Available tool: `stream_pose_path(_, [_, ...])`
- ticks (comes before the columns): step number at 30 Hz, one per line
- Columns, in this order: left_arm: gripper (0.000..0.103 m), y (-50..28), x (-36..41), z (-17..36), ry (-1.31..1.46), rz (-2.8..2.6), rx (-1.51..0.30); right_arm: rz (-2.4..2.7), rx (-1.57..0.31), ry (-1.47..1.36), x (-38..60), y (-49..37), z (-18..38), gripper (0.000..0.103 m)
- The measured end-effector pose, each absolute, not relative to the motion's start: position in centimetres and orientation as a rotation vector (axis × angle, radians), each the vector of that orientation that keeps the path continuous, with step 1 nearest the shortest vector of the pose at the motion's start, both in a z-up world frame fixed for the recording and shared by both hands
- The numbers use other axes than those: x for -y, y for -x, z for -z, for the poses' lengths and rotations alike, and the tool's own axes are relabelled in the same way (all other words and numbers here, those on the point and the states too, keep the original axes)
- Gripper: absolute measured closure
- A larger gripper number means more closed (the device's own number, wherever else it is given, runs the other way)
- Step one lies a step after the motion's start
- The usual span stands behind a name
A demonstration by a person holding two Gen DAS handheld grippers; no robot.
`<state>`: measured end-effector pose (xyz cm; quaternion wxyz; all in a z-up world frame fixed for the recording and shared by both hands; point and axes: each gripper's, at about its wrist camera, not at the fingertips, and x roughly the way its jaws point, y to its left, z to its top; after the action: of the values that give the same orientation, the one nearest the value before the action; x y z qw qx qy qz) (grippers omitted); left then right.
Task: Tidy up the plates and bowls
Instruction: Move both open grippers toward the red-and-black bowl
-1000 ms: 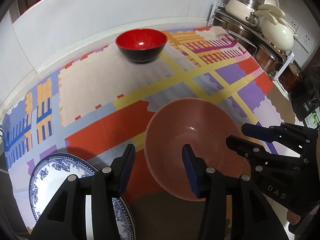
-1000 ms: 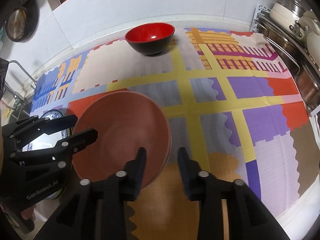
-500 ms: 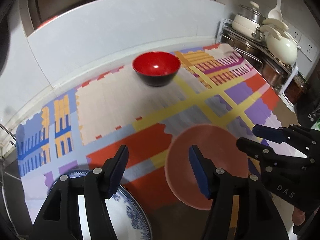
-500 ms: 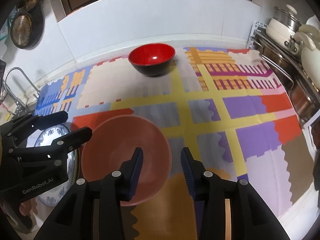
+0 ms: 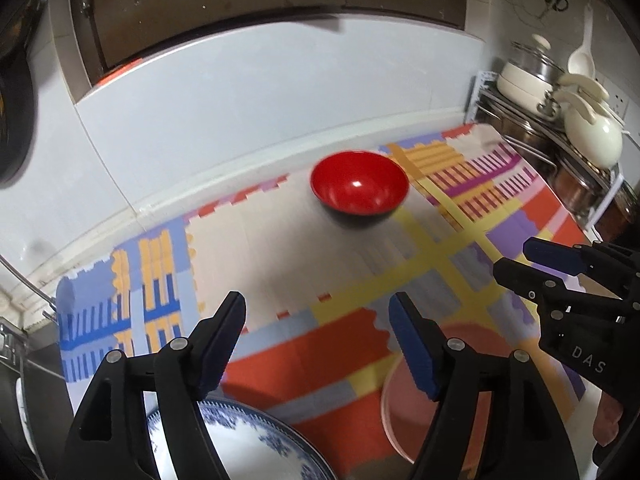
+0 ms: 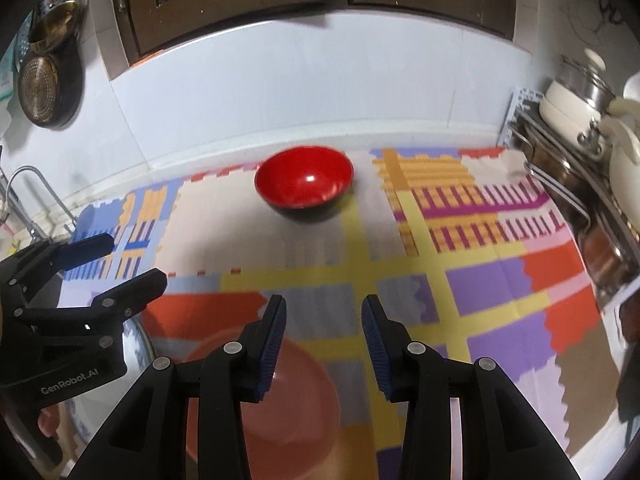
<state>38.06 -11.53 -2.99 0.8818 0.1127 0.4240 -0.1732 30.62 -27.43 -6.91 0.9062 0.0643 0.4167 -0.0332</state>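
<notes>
A red bowl with a black outside (image 5: 359, 190) stands upright at the back of the patterned mat; it also shows in the right wrist view (image 6: 304, 183). A pink bowl (image 5: 412, 408) sits on the mat near the front, below both grippers, also seen in the right wrist view (image 6: 296, 404). A blue-and-white plate (image 5: 240, 446) lies at the front left, and its edge shows in the right wrist view (image 6: 134, 344). My left gripper (image 5: 318, 320) is open and empty. My right gripper (image 6: 324, 320) is open and empty, raised above the pink bowl.
A rack with pots and a cream kettle (image 5: 592, 136) stands along the right side. A white tiled wall (image 6: 320, 92) runs behind the mat, with dark cabinets above. A faucet (image 6: 24, 200) and hanging pans (image 6: 48, 92) are at the left.
Both grippers have lifted up and pulled back from the pink bowl, which now lies low in both views. The right gripper's jaws have opened wider. The bowls and plate have not moved.
</notes>
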Motion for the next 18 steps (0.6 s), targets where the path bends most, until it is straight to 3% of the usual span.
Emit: stream_pose_path(18, [0.028,-46.3,12.4,3.5,-0.232,0.338,-0.868,0.049,-0.827,-0.111,28.7,-39.6,6.0,0.063])
